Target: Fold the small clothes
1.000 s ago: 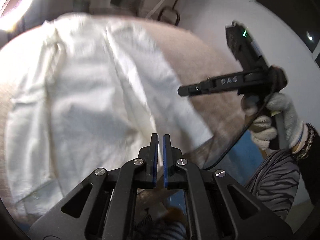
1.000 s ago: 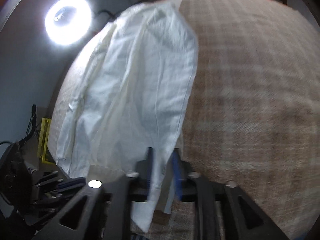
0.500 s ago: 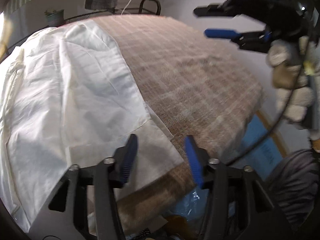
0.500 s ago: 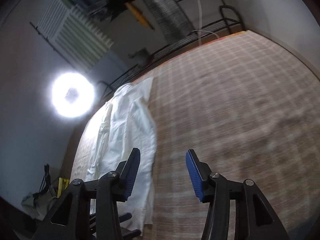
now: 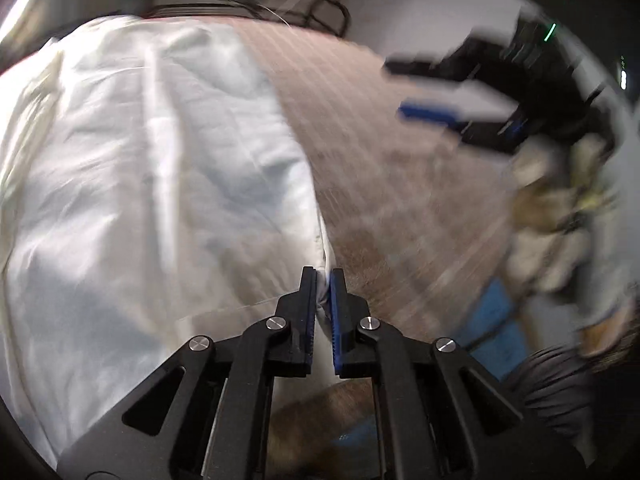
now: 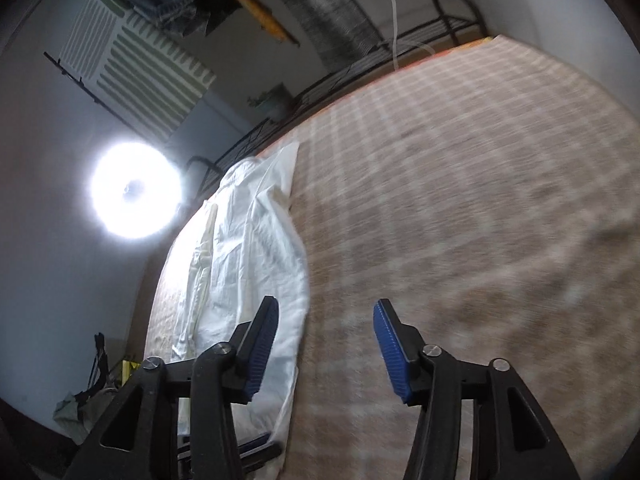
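In the left wrist view, the white garment covered the left and centre of the frame, spread over a brown checked bed cover. The left gripper, at lower centre, was clamped narrow on the garment's near right edge, a pinch of white cloth showing between its blue pads. At the upper right, blurred, the right gripper hung above the cover with its jaws apart and nothing in them, carried by a gloved hand.

In the right wrist view, the right gripper sat at the bottom of the frame, its jaws opening and already fairly wide, with nothing between them. The garment lay as a long strip in the left half of the frame, well short of the bright ring lamp at left.

As a judgement, the folding was partly done: the garment looked narrowed lengthwise, but it remained long, so the crosswise folds were left, and the left gripper's hold suggested one was just starting.
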`<state>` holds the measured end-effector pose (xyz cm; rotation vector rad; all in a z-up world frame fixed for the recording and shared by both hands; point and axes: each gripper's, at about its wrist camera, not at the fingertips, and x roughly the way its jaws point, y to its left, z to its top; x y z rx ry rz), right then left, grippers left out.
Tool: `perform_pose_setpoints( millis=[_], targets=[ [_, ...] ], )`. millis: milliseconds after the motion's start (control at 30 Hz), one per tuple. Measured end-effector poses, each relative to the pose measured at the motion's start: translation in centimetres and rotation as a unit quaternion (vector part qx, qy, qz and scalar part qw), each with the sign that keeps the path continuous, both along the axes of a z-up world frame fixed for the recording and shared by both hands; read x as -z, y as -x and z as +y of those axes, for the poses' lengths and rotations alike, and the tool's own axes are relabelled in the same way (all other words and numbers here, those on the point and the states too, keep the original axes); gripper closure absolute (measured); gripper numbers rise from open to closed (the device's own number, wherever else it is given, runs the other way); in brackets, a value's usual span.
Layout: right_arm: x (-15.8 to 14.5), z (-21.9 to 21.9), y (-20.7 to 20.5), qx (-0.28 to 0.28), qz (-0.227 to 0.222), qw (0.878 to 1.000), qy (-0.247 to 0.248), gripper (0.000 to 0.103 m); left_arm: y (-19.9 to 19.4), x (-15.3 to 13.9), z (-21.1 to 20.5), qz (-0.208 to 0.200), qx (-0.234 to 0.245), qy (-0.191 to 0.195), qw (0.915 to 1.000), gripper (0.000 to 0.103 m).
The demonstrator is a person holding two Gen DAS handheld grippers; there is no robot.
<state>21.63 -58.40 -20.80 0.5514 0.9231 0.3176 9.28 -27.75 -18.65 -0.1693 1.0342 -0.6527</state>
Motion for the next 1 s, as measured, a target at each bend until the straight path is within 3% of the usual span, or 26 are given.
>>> perform_pose_setpoints(
  millis=[100,333,367,400,467,533,633,800,1000],
  targets=[
    [1.7,2.5,-2.6,-0.019,0.019,1.0,-0.011,0.035,0.4,-1.1,2.5,-0.004,-0.032,0.037,0.9988,0.099],
    [5.1,7.6,-7.2,-0.034,0.058,0.996,-0.052,0.039,0.7,-0.5,3.9,0.004,-0.049,0.051,0.9974,0.099],
    [5.3,8.1,-7.5,-0.031,0.061,0.997,-0.044,0.045,0.8,-0.3,3.8,0.005,-0.047,0.053,0.9974,0.099],
    [5.5,8.5,-7.8,-0.028,0.066,0.997,-0.033,0.067,0.8,-0.4,3.9,0.005,-0.045,0.055,0.9975,0.099],
    [5.8,9.2,-8.1,-0.019,0.076,0.997,-0.004,0.091,0.8,-0.5,3.9,0.005,-0.044,0.059,0.9973,0.099],
    [5.1,10.1,-8.1,-0.015,0.067,0.997,0.023,0.101,0.5,-0.1,3.9,0.011,-0.045,0.065,0.9968,0.099],
    [2.8,12.6,-7.9,-0.024,0.037,0.996,0.082,0.103,0.9,0.1,5.3,0.012,-0.051,0.072,0.996,0.099],
    [0.6,20.2,-7.4,-0.087,-0.012,0.975,0.206,0.103,2.0,0.3,8.6,0.025,-0.08,0.096,0.9918,0.099],
    [2.6,30.3,-7.0,-0.17,-0.029,0.928,0.329,0.103,2.9,1.7,12.5,0.047,-0.123,0.115,0.9845,0.099]
  ],
)
